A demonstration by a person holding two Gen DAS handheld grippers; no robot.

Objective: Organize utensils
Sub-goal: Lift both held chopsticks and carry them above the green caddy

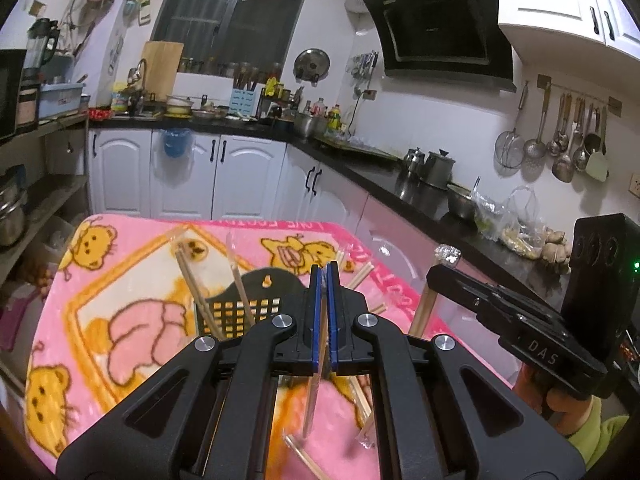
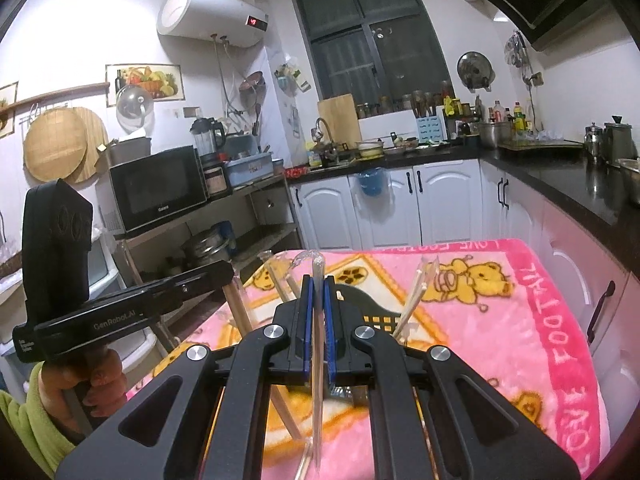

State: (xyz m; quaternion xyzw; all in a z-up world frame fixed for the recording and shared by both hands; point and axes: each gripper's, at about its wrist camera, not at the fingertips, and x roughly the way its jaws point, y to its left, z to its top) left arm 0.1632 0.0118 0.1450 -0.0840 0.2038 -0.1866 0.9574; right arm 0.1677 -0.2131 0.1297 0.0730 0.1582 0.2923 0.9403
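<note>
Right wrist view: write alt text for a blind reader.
The right tongs are shut on a wrapped chopstick pair above a pink bear-print blanket. A black basket holding more chopsticks sits beyond; the left tongs appear alongside.

This is a lived-in home kitchen. A black worktop [image 1: 360, 172] runs in an L along white cabinets [image 1: 240, 176], crowded with pots, bottles and jars. Above the worktop a black range hood [image 1: 440, 24] hangs on the wall, with ladles and strainers [image 1: 560, 148] on a rail beside it. Left of the window [image 2: 372, 44] are a water heater [image 2: 208, 12] and a microwave [image 2: 156, 188].
</note>
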